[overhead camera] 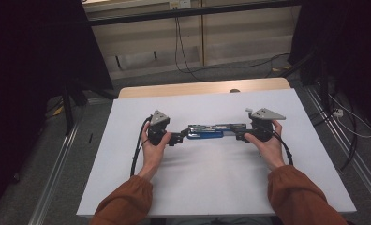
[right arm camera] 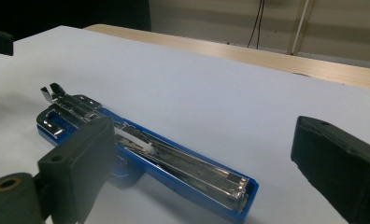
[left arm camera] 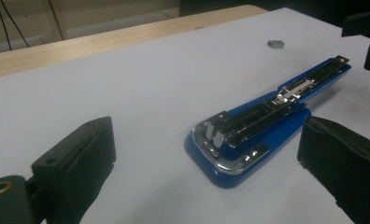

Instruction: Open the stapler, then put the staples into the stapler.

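A blue stapler [overhead camera: 207, 131], folded open flat with its metal staple channel up, lies on the white table [overhead camera: 211, 187] between my two grippers. My left gripper [overhead camera: 176, 137] stands open at the stapler's left end. In the left gripper view the rounded blue base [left arm camera: 239, 140] lies between the wide-apart jaws of the left gripper [left arm camera: 211, 140], apart from both pads. My right gripper [overhead camera: 240, 133] is open at the other end. In the right gripper view the stapler [right arm camera: 174, 161] runs away to the left, and the right gripper [right arm camera: 206, 140] has its left pad [right arm camera: 80, 158] in front of it.
A small grey block of staples [left arm camera: 275, 44] lies on the table beyond the stapler. The table's far wooden edge [overhead camera: 197, 88] faces a wall with hanging cables [overhead camera: 179, 42]. Black curtains and floor rails [overhead camera: 57, 164] flank the table.
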